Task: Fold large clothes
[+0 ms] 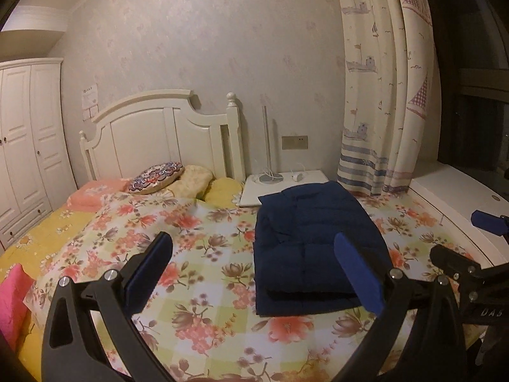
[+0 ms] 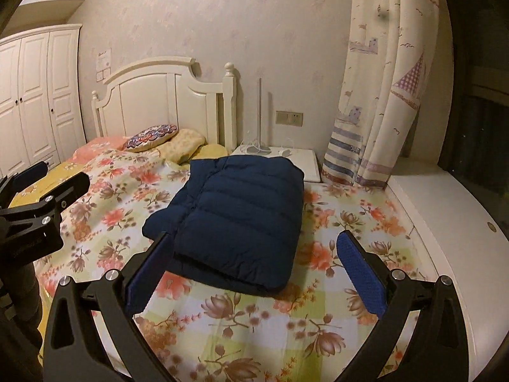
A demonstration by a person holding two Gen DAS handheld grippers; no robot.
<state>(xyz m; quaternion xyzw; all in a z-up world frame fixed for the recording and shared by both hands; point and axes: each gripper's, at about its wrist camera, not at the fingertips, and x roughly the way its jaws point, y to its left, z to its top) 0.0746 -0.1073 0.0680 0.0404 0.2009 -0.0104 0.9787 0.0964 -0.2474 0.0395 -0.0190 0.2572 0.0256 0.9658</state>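
Bedroom, floral-print bedspread [image 1: 197, 248] as my work surface. Left wrist view: navy quilted puffer jacket [image 1: 318, 248] lies folded into a compact rectangle right of centre, near the white nightstand [image 1: 286, 187]. Left gripper [image 1: 254, 273] spread wide, holding nothing, hovering short of the jacket.

Right wrist view: same jacket [image 2: 235, 222] sits flat, layers stacked. Right gripper [image 2: 254, 273] also spread, empty, clear of the fabric. I judge folding essentially done, hence both backed off.

A home bedroom: bed [image 1: 159, 232], white wardrobe [image 1: 25, 146], sailboat-print curtain [image 1: 381, 95].
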